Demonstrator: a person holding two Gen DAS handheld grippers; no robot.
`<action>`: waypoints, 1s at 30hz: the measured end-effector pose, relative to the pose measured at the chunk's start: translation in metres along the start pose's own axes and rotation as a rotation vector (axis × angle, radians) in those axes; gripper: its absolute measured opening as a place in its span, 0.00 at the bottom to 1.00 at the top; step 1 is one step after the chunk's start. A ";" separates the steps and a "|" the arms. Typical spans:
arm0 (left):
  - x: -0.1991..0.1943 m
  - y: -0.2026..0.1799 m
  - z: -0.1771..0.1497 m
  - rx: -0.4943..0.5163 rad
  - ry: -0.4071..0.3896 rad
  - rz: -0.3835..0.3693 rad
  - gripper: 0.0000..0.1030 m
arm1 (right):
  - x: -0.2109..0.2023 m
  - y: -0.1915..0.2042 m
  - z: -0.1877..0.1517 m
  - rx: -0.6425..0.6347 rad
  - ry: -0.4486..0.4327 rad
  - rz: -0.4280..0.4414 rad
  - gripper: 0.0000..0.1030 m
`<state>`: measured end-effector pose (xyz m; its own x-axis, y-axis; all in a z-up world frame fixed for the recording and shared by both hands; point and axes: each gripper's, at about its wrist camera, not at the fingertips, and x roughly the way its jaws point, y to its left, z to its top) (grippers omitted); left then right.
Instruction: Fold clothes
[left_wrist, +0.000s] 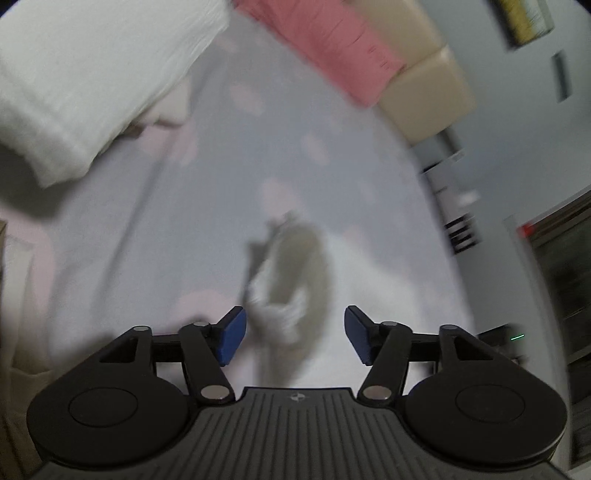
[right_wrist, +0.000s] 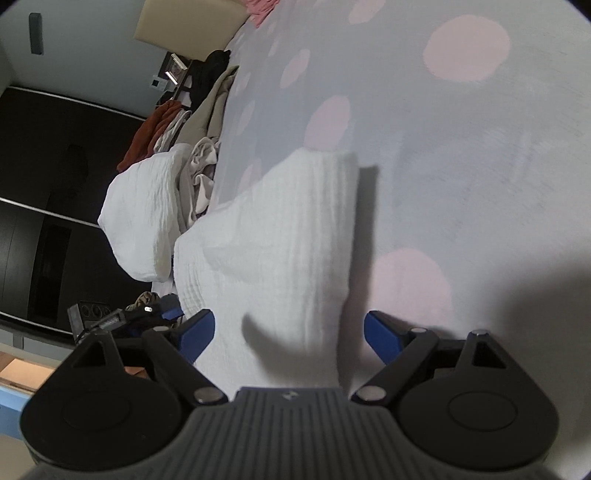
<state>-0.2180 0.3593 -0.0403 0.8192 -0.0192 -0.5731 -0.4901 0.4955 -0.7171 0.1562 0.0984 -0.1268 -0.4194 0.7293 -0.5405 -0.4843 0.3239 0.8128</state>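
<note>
A folded white crinkled garment (right_wrist: 280, 236) lies on the grey bedsheet with pink dots (right_wrist: 461, 155). My right gripper (right_wrist: 288, 334) is open just above its near edge, with the cloth between the blue pads (right_wrist: 380, 338) but not pinched. My left gripper (left_wrist: 293, 334) is open and empty above the sheet (left_wrist: 207, 206); this view is blurred. A beige and white crumpled garment (left_wrist: 295, 273) lies just ahead of it. The white folded garment also shows in the left wrist view (left_wrist: 85, 85) at the upper left. The left gripper's tip (right_wrist: 162, 306) peeks in at the left of the right wrist view.
A pile of unfolded clothes (right_wrist: 199, 140) in beige, rust and black lies along the bed's far edge, beside another white folded piece (right_wrist: 144, 210). A pink cloth (left_wrist: 332, 40) and a cream headboard (left_wrist: 424, 96) sit at the bed's end. A dark wardrobe (right_wrist: 48, 184) stands beyond.
</note>
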 end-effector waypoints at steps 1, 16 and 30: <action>-0.001 -0.002 0.001 -0.002 -0.012 -0.025 0.60 | 0.002 0.000 0.001 -0.001 0.002 0.001 0.87; 0.042 -0.019 0.016 0.083 0.027 0.059 0.62 | 0.013 0.001 0.007 -0.011 0.022 0.027 0.87; 0.073 -0.021 0.012 0.143 0.111 0.188 0.71 | 0.023 0.003 0.011 -0.042 0.036 0.046 0.88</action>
<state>-0.1444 0.3576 -0.0629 0.6764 -0.0064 -0.7365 -0.5768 0.6173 -0.5350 0.1535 0.1230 -0.1341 -0.4691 0.7206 -0.5105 -0.4952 0.2641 0.8277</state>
